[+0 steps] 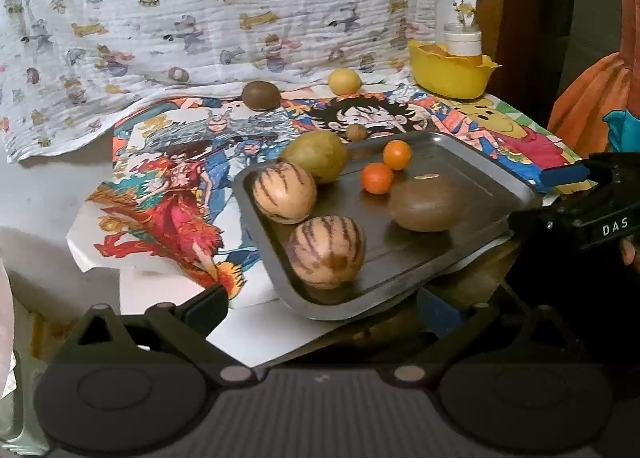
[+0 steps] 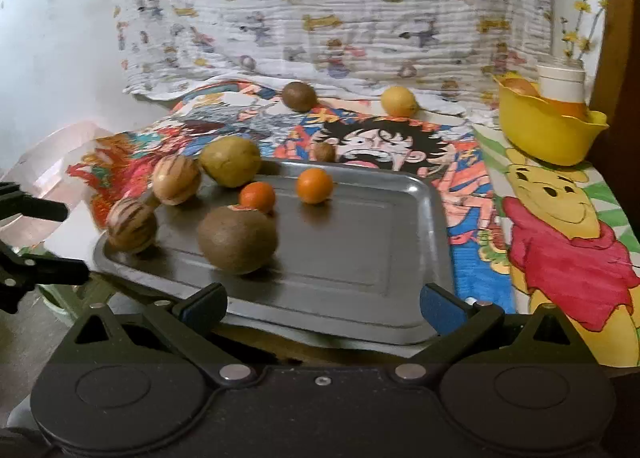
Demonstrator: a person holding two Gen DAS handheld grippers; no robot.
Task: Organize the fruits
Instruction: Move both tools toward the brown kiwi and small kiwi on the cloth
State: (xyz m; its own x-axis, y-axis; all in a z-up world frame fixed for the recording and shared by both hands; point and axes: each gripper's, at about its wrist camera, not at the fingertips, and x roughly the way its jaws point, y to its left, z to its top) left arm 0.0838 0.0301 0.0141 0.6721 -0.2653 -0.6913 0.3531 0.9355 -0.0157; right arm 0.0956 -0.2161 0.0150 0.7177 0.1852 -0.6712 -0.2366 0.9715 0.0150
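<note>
A grey metal tray [image 1: 472,161] [image 2: 380,217] lies on the cartoon-print cloth. On it are two striped pale melons [image 1: 326,252] [image 2: 131,224], a large brown fruit [image 1: 426,203] [image 2: 237,240] and two small oranges [image 1: 377,177] [image 2: 314,185]. A green pear [image 1: 316,155] [image 2: 230,161] rests at the tray's far left rim. A brown fruit [image 1: 261,95], a yellow lemon [image 1: 345,81] and a small brown nut [image 1: 356,132] lie on the cloth behind. My left gripper [image 1: 324,304] is open at the tray's near corner. My right gripper [image 2: 323,300] is open at the tray's near edge.
A yellow bowl [image 1: 452,71] [image 2: 548,129] holding a white jar with flowers stands at the back right. A patterned white cloth [image 1: 200,17] hangs behind. The right gripper's body [image 1: 592,209] shows at the right of the left wrist view.
</note>
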